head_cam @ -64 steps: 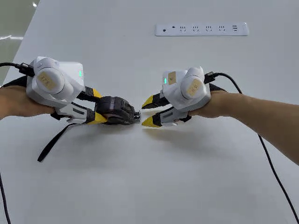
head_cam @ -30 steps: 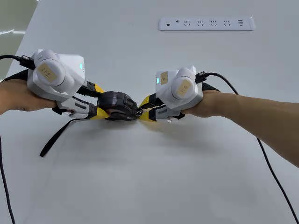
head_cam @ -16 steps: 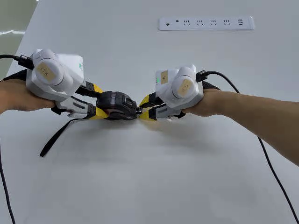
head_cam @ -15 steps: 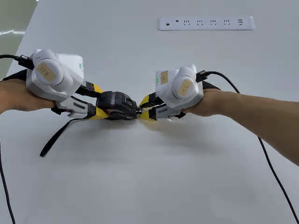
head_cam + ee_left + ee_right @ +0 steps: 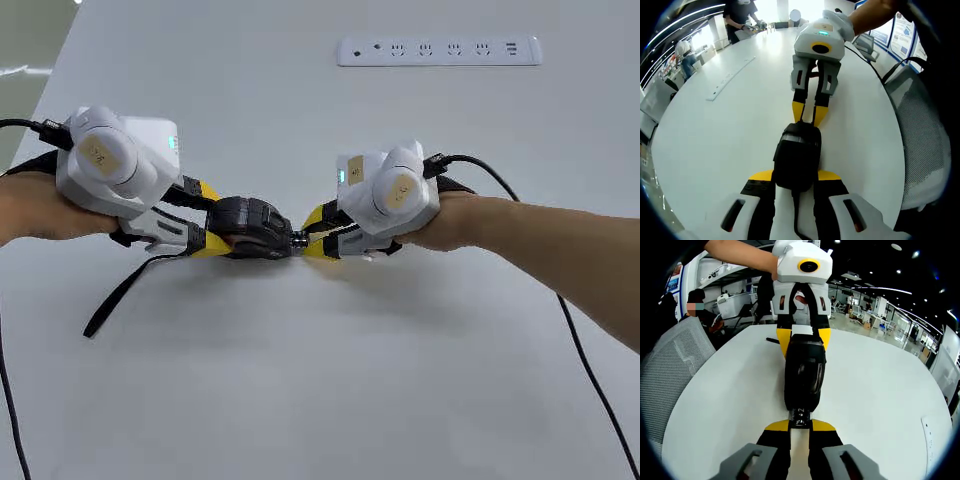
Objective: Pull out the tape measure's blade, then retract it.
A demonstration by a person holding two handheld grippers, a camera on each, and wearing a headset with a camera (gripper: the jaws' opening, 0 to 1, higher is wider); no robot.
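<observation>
The black tape measure (image 5: 250, 226) rests on the white table (image 5: 320, 380), and my left gripper (image 5: 212, 222) is shut on its rear half. My right gripper (image 5: 308, 240) faces it from the right, shut on the blade's tip (image 5: 297, 241) at the case mouth. In the left gripper view the case (image 5: 797, 152) sits between my yellow-tipped fingers (image 5: 761, 175), and the right gripper (image 5: 808, 113) meets its far end. In the right gripper view the metal tip (image 5: 800, 415) lies between my right gripper's (image 5: 800, 427) fingers, the case (image 5: 804, 371) runs away from me, and the left gripper (image 5: 802, 337) clamps it behind.
A white power strip (image 5: 438, 50) lies at the table's far edge. A black wrist strap (image 5: 120, 295) trails from the tape measure toward the front left. A black cable (image 5: 585, 360) runs along the right. A mesh chair (image 5: 925, 125) stands beside the table.
The right gripper came in from the right, reached the case mouth and shut on the blade's tip. Over the last half second it has edged slightly right; the left gripper holds still.
</observation>
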